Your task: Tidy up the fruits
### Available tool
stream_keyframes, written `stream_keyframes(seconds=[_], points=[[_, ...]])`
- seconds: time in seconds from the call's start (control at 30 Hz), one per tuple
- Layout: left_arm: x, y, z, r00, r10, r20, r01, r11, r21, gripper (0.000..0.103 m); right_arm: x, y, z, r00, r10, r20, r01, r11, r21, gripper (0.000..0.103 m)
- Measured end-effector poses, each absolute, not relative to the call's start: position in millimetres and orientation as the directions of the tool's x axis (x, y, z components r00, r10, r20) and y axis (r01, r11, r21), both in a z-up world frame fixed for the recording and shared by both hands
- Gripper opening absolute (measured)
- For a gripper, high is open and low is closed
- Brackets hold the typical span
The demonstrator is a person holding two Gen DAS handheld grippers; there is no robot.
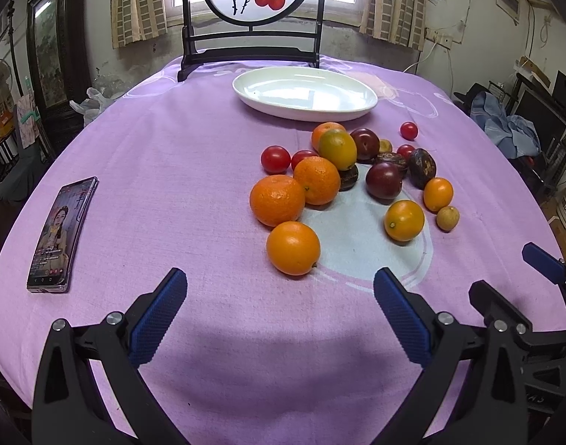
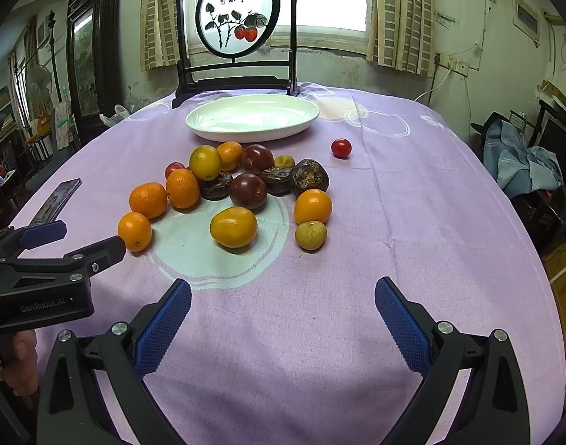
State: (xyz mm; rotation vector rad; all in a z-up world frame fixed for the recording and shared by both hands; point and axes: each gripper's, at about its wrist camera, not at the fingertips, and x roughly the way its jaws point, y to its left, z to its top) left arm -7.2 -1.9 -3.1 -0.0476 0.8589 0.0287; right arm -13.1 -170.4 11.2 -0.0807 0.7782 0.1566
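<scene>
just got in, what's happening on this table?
A person holds a gripper in each hand over a purple tablecloth. The left gripper and right gripper are both open and empty, short of a loose pile of fruit: oranges, plums, cherry tomatoes. The white plate behind the pile has nothing in it, so sorting has not started. A phone lies off to the left.
</scene>
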Motion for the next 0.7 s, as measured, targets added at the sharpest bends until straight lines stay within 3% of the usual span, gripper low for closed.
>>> stream_keyframes(seconds=[0.7], points=[[-3.9,-2.4,-7.2,0.644,0.010,-0.765,-0.047,0.999,-0.027,0.099,-11.8,-166.9,8.4,0.688,0.117,-0.716,-0.181,0.983,-0.014,0.099]])
